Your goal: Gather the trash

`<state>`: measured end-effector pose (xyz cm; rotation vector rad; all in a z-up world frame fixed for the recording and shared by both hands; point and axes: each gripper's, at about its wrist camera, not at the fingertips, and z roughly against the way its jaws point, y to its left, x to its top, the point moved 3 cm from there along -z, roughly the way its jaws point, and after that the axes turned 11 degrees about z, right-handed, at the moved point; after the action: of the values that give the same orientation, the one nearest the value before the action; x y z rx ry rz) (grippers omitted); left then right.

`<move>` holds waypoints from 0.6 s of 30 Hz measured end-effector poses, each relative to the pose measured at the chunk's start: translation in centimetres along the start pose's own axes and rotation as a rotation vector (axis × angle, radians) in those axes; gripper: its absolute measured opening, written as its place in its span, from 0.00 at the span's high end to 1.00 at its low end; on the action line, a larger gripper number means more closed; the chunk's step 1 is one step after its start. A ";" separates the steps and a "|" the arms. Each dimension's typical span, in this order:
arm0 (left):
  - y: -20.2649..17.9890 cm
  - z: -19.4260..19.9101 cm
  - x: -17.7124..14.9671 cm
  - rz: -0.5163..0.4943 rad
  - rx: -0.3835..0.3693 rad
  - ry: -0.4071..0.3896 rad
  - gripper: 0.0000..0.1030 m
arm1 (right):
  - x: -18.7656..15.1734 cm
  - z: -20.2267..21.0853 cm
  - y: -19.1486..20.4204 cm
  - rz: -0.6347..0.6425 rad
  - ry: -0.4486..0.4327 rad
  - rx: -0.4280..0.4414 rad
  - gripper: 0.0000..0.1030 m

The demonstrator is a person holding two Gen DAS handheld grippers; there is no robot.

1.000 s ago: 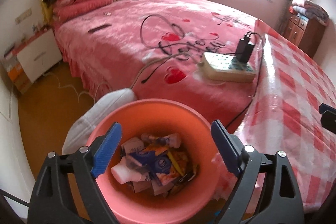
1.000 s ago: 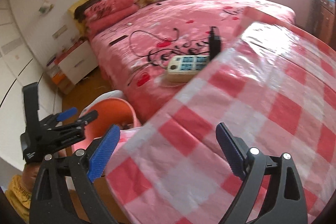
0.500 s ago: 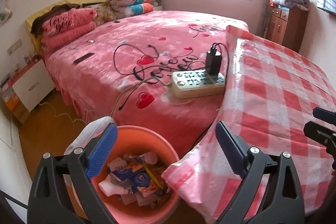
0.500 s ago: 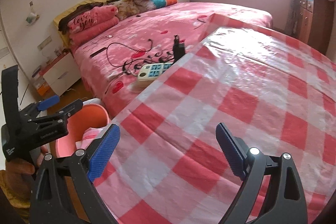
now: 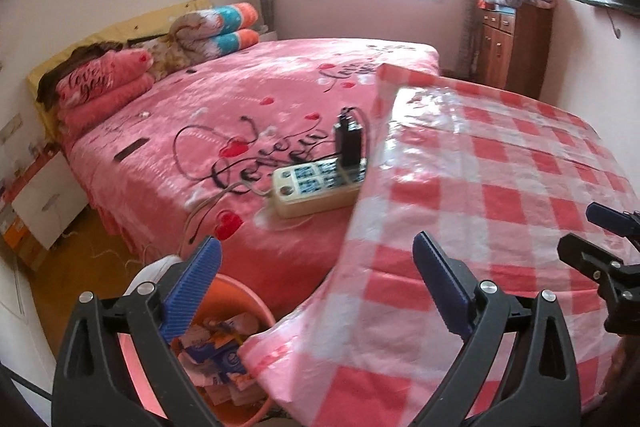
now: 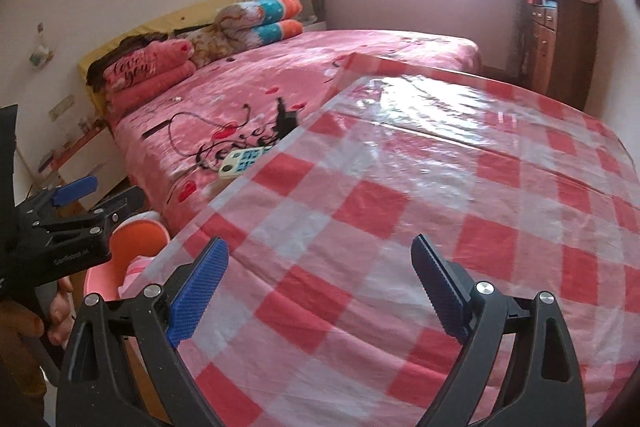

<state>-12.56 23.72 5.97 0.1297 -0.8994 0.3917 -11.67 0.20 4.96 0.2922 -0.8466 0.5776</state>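
An orange bin (image 5: 240, 297) stands on the floor by the table's left corner, with several wrappers and cartons (image 5: 218, 345) inside; its rim also shows in the right wrist view (image 6: 138, 235). My left gripper (image 5: 316, 285) is open and empty, raised above the bin and the table corner. My right gripper (image 6: 318, 285) is open and empty over the red-and-white checked tablecloth (image 6: 440, 207). The left gripper shows at the left of the right wrist view (image 6: 96, 195). The right gripper shows at the right edge of the left wrist view (image 5: 600, 239). No loose trash shows on the tablecloth.
A pink bed (image 5: 248, 115) lies beyond the table, with a power strip and black charger (image 5: 320, 179) and a dark remote (image 5: 130, 150) on it. A wooden cabinet (image 5: 512, 43) stands at the back right. A white nightstand (image 5: 40, 203) stands at the left.
Both grippers have risen and tilted up from the bin towards the table. The bin has slid to the lower left of the left wrist view. Both stayed open.
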 end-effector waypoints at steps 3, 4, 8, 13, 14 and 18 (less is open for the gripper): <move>-2.0 0.4 0.3 -0.024 -0.021 -0.011 0.05 | -0.4 0.7 -1.4 -0.021 -0.018 -0.025 0.11; -2.7 0.4 0.4 -0.031 -0.029 -0.013 0.05 | -0.5 0.9 -1.8 -0.025 -0.022 -0.034 0.11; -5.4 0.6 0.5 -0.063 -0.054 -0.012 0.04 | -1.2 1.8 -3.9 -0.047 -0.033 -0.080 0.11; -9.4 0.9 0.6 -0.107 -0.101 -0.022 0.04 | -2.2 2.9 -6.9 -0.094 -0.049 -0.146 0.11; -10.1 1.0 0.5 -0.113 -0.112 -0.022 0.04 | -2.4 3.2 -7.8 -0.108 -0.051 -0.166 0.11; -13.4 1.1 0.4 -0.141 -0.157 -0.019 0.04 | -3.2 4.3 -10.6 -0.151 -0.061 -0.235 0.11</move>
<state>-8.01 11.21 7.72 0.0520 -0.9301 0.1886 -9.79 -11.56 5.05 0.1579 -0.9333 0.3254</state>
